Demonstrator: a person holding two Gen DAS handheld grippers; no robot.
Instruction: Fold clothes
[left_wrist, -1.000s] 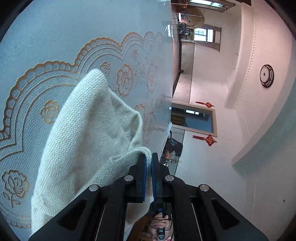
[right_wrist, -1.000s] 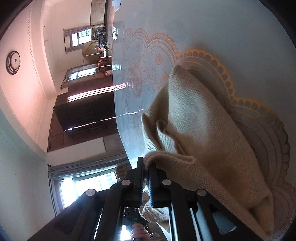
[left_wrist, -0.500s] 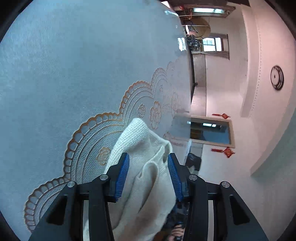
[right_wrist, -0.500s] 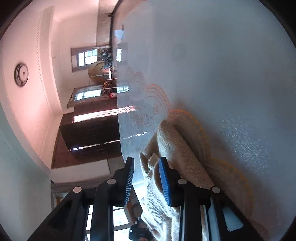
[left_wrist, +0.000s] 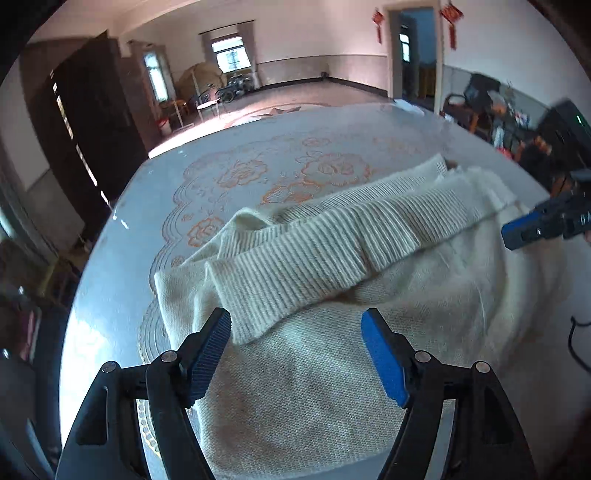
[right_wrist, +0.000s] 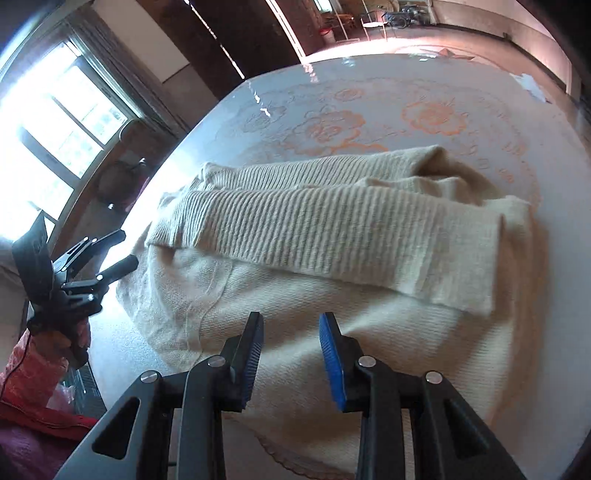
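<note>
A cream knit sweater (left_wrist: 332, 369) lies on the table, its ribbed hem band (left_wrist: 314, 254) folded over the body. It also shows in the right wrist view (right_wrist: 332, 236). My left gripper (left_wrist: 295, 343) is open and empty, just above the sweater's near part. My right gripper (right_wrist: 291, 343) is open and empty over the sweater's near edge. The right gripper also shows at the right edge of the left wrist view (left_wrist: 543, 225). The left gripper also shows at the left of the right wrist view (right_wrist: 92, 266).
The table (left_wrist: 110, 295) has a pale cloth with an orange floral lace pattern (right_wrist: 432, 114). A dark wooden cabinet (left_wrist: 88, 122) stands beyond the table's left edge. A bright window (right_wrist: 55, 136) and a red-sleeved arm (right_wrist: 33, 369) are on the left.
Both grippers have let go of the sweater and opened wide. Both have swung round to look level across the table, and the sweater lies spread with the ribbed hem on top.
</note>
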